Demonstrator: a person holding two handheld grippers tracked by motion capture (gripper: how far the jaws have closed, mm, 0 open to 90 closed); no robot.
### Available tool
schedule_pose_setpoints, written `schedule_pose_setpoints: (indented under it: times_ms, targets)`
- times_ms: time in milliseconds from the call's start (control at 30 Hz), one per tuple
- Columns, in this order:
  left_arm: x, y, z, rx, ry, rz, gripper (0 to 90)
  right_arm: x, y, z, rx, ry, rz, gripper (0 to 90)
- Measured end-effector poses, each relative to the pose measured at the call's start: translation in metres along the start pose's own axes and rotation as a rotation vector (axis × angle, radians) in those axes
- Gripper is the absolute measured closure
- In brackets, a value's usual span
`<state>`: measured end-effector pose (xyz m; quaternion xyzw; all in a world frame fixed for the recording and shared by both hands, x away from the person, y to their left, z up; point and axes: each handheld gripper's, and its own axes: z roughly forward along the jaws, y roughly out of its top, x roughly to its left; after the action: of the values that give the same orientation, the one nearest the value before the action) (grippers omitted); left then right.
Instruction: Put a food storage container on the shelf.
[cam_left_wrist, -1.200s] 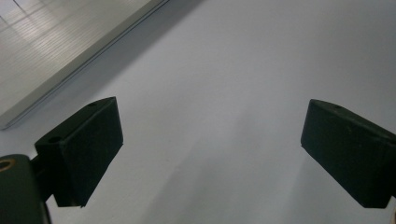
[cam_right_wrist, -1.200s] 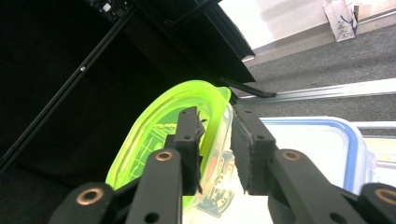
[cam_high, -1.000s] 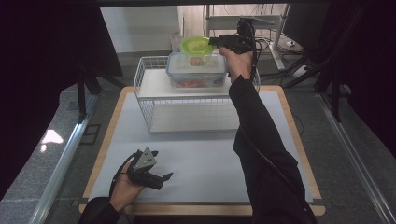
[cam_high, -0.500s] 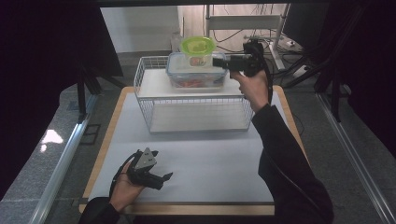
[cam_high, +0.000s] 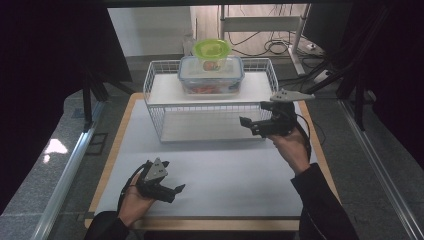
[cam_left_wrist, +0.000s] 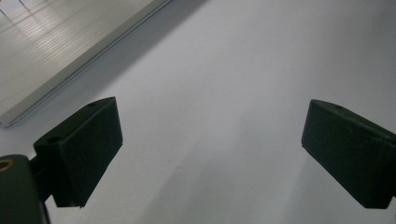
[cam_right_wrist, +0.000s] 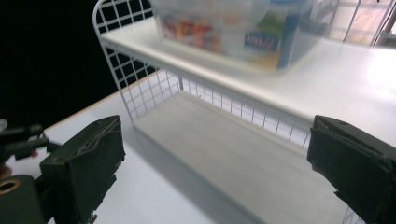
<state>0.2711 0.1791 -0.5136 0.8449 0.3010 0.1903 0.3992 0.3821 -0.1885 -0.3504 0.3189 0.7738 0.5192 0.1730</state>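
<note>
A white wire rack (cam_high: 165, 92) with two shelves stands at the back middle of the table. On its top shelf (cam_right_wrist: 355, 79) sits a clear food container (cam_high: 210, 77) with a blue-rimmed lid, and a green-lidded bowl (cam_high: 212, 50) rests on top of that. My right gripper (cam_high: 253, 116) is open in front of the rack's right end, level with the lower shelf (cam_high: 200, 127) and pointing left. From the right gripper view the container (cam_right_wrist: 233, 28) lies above and beyond the open right gripper (cam_right_wrist: 215, 172). My left gripper (cam_high: 176, 193) rests open near the front left, over bare white table (cam_left_wrist: 210, 70).
A white mat (cam_high: 225, 165) covers the wooden table (cam_high: 320, 150). Behind the table stand a metal frame (cam_high: 260, 15) and cables (cam_high: 280, 47) on the floor. Dark curtains hang at both sides.
My right gripper has come away from the green-lidded bowl, down and toward the person, to the front right of the rack. The left gripper has stayed put.
</note>
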Motion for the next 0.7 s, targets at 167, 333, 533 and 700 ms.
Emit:
schedule_pose_setpoints:
  times_ms: [167, 333, 533, 700]
  targets:
    - [0.000, 0.000, 0.000, 0.002, 0.000, 0.003, 5.1, 0.004, -0.023, -0.008, 0.021, -0.004, -0.007, 1.4]
    - [0.000, 0.000, 0.001, 0.004, 0.000, 0.004, 5.0, 0.005, -0.041, -0.012, 0.023, -0.006, -0.002, 0.8]
    - [0.000, 0.000, 0.001, 0.004, 0.000, 0.005, 5.1, 0.005, -0.060, -0.014, 0.033, -0.022, 0.006, 0.7]
    - [-0.001, 0.000, 0.001, 0.004, -0.006, 0.007, 5.1, 0.008, -0.078, -0.013, 0.028, -0.020, 0.012, 0.7]
